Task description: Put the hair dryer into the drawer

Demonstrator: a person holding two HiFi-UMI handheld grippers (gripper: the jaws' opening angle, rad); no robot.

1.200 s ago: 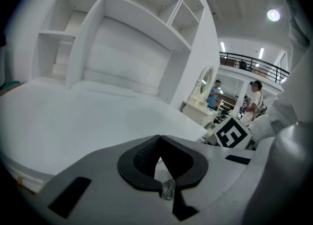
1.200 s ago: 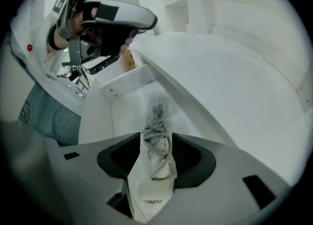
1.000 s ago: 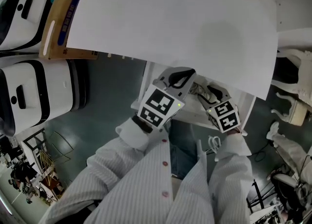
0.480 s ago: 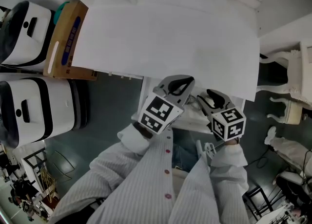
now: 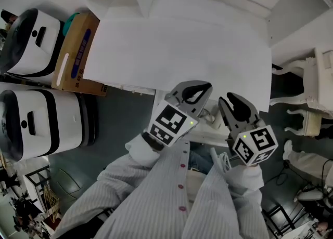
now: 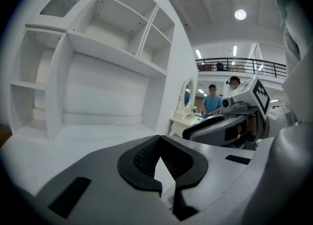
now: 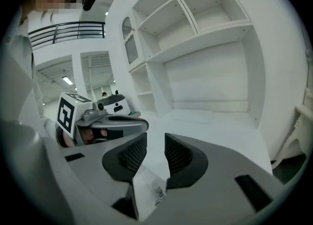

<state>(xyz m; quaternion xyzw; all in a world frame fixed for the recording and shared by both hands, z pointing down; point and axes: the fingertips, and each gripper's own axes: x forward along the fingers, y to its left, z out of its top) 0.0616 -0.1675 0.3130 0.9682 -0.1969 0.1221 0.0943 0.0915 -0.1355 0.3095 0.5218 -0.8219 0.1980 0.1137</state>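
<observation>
White tabletop (image 5: pixel 182 51) is filling most of the head view, with open shelves (image 6: pixel 107 48) standing behind it, and no view is showing the hair dryer clearly enough to place it. Just under the tabletop's near edge, between the 2 grippers, what looks like the white edge of the drawer (image 5: pixel 204 133) is peeking out, its inside hidden. The left gripper (image 5: pixel 200 84) is hovering over that edge with its jaws together at the tips and nothing between them. The right gripper (image 5: pixel 231 97) is hanging just beside it, and in the right gripper view its jaws are closing, standing a narrow gap apart and holding nothing. Striped sleeves (image 5: pixel 156 191) are reaching up from the bottom of the head view to both grippers. At the left, 2 white-and-black machines (image 5: pixel 36 123) are sitting on the floor beside a cardboard box (image 5: pixel 73 56), and a white carved chair (image 5: pixel 312 103) is standing at the right.
</observation>
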